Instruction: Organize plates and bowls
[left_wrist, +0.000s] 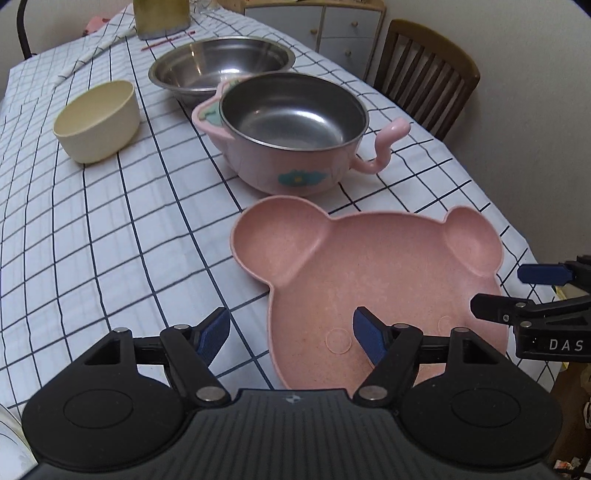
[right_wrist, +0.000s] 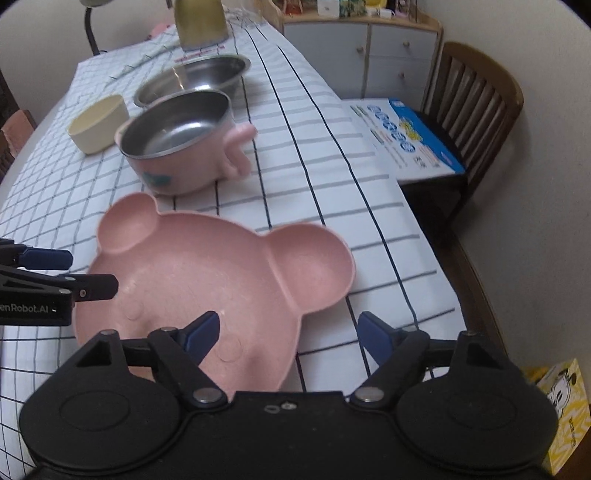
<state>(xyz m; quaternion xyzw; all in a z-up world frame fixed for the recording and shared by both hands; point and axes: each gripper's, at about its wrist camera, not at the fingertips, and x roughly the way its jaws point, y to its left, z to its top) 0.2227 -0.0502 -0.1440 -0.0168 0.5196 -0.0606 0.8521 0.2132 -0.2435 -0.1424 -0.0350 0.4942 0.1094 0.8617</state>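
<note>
Left wrist: your left gripper (left_wrist: 291, 338) is open, empty, straddling the near left rim of the pink bear plate (left_wrist: 376, 273); seat that rim squarely between the pads before closing.

Right wrist: right gripper (right_wrist: 288, 338) open, empty, straddling the plate's right rim; pink bowl (right_wrist: 181, 147) lies ahead, beyond the plate.

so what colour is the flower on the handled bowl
Teal with a yellow centre, on the pink bowl; clearest in the left wrist view.

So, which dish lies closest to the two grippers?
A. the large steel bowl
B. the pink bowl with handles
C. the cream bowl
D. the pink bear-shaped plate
D: the pink bear-shaped plate lies just ahead of both open grippers, left gripper and right gripper, with the bowls behind it.
</note>
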